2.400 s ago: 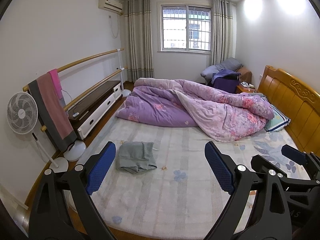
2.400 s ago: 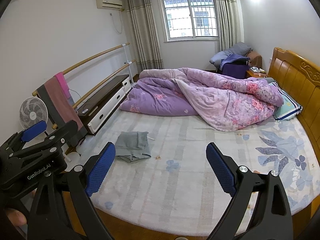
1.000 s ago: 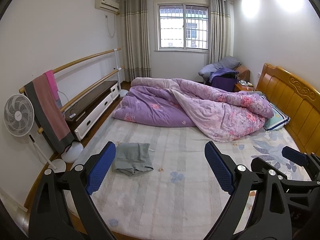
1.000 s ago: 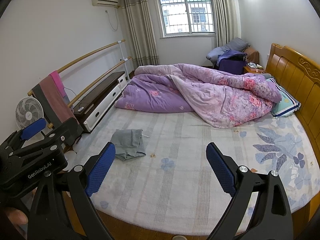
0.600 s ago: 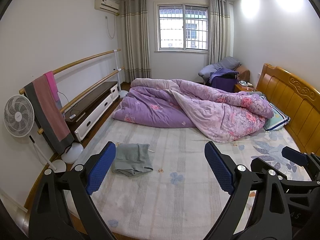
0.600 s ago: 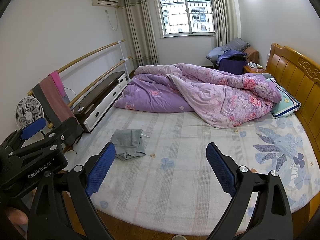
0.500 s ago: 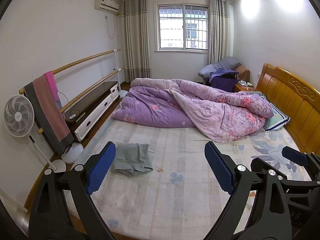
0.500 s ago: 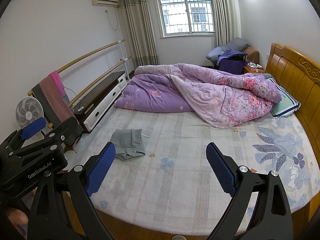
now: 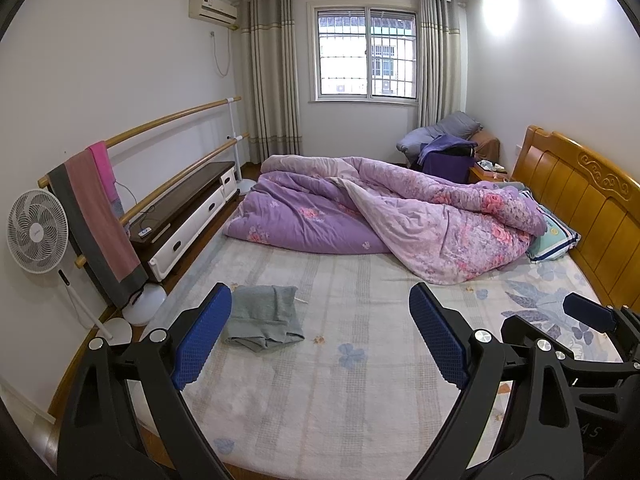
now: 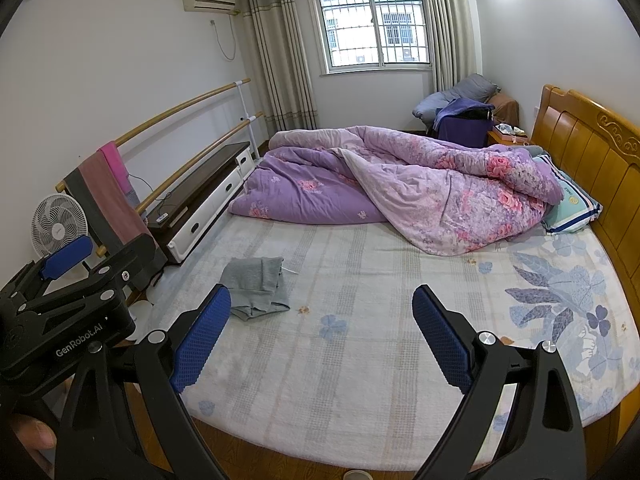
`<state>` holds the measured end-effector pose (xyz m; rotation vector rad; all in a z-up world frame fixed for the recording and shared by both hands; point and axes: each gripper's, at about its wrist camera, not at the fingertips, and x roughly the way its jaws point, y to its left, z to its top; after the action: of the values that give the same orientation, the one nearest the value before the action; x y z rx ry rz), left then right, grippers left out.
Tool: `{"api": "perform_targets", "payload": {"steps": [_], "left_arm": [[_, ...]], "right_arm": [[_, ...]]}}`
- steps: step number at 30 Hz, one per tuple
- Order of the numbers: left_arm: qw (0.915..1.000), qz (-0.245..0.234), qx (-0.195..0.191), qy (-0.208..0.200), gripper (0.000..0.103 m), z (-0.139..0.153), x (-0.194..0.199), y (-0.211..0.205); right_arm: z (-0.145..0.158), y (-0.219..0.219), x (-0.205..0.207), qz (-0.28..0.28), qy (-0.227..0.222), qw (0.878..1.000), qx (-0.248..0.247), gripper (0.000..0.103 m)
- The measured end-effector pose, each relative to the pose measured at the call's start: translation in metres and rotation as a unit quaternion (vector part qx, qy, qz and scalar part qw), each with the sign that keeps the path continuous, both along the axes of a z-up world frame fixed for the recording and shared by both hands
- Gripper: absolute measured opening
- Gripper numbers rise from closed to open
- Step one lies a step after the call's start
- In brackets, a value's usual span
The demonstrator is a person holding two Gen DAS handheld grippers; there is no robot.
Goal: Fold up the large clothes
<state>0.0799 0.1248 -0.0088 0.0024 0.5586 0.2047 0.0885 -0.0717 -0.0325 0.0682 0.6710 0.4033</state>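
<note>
Both tongs are held above the near edge of the bed (image 9: 360, 400), side by side. The left tongs (image 9: 320, 340) are spread wide, and nothing is gripped between the blue pads (image 9: 202, 340). The right tongs (image 10: 322, 336) are likewise wide open and empty. A folded grey garment (image 9: 264, 318) is seen lying flat on the sheet near the bed's left edge, well apart from both tongs. A purple quilt (image 9: 380, 216) is heaped across the far half of the bed, reaching the pillow (image 9: 554, 236) by the headboard (image 9: 580, 200).

remote (image 9: 145, 233) on cabinet (image 9: 188, 204): unreadable
</note>
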Motion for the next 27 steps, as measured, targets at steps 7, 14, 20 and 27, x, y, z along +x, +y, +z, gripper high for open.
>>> {"api": "perform_targets", "payload": {"steps": [7, 14, 20, 27], "left_arm": [[1.0000, 0.001, -0.002, 0.003, 0.091, -0.001, 0.001, -0.002], [1.0000, 0.002, -0.001, 0.005, 0.091, -0.003, 0.004, -0.004], [0.9999, 0.005, -0.001, 0.010, 0.091, -0.009, 0.009, -0.007], [0.9998, 0.009, -0.002, 0.016, 0.091, -0.016, 0.026, -0.010]], "right_arm": [[-0.005, -0.008, 0.004, 0.000, 0.005, 1.000, 0.003, 0.089], [-0.007, -0.009, 0.006, 0.002, 0.006, 1.000, 0.002, 0.089], [-0.011, -0.011, 0.017, 0.006, 0.012, 1.000, 0.004, 0.089], [-0.014, -0.017, 0.034, 0.013, 0.019, 1.000, 0.004, 0.089]]}}
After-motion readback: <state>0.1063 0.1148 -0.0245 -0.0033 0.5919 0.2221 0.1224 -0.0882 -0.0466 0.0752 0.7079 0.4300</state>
